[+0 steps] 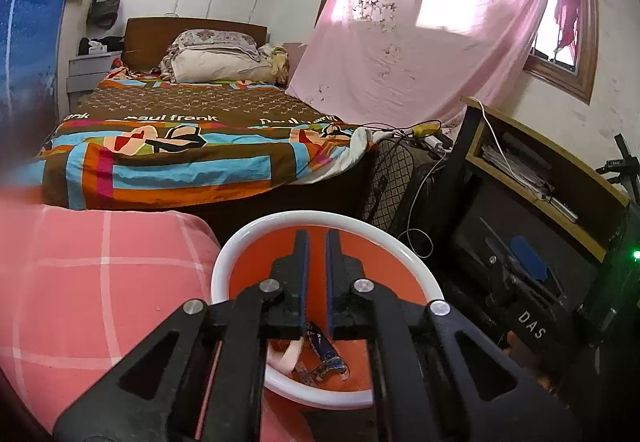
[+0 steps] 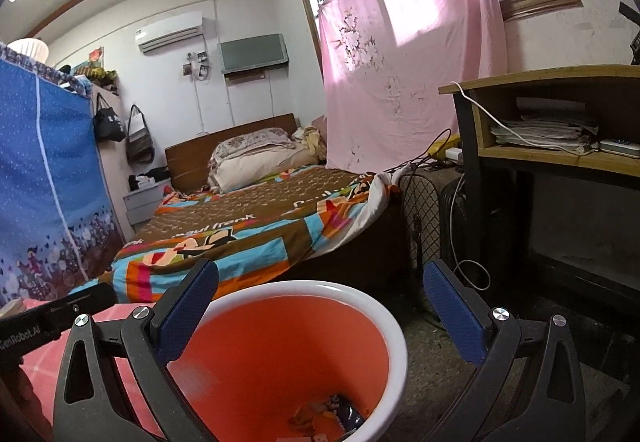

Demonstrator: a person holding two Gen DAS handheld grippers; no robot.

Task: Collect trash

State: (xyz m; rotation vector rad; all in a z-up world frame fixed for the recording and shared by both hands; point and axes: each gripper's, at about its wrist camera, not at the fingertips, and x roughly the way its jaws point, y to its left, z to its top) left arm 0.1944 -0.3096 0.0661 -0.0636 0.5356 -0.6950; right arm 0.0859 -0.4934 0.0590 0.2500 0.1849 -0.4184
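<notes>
The left tongs (image 1: pixel 317 254) hung above the bin (image 1: pixel 240 242), an orange pail with a white rim, their blue-padded fingers (image 1: pixel 304 262) drawn nearly together with only a thin slit between them and nothing visibly caught there. Below them, at the bottom of the bin, lay the trash (image 1: pixel 324 356): a crumpled blue wrapper and a pale strip of paper beside it. From the right wrist view the same bin (image 2: pixel 394 326) sat low in the middle, and the right tongs (image 2: pixel 320 310) stood wide apart over it, one blue pad (image 2: pixel 188 306) over the near left rim and the other well off to the right of the rim, gripping nothing. The trash (image 2: pixel 340 412) showed there as a dark wrapper with a few orange scraps around it (too small and blurred to name further). The bin stood on the floor just beside a pink checked cushion (image 1: pixel 100 282). Beyond it was the bed (image 1: pixel 180 130) with a bright patterned cover and pillows at the headboard. A pink sheet (image 1: pixel 420 42) hung across the window, and to the right stood a wooden surface (image 2: pixel 560 82) with papers stacked on its shelf and a white cable trailing over its edge
</notes>
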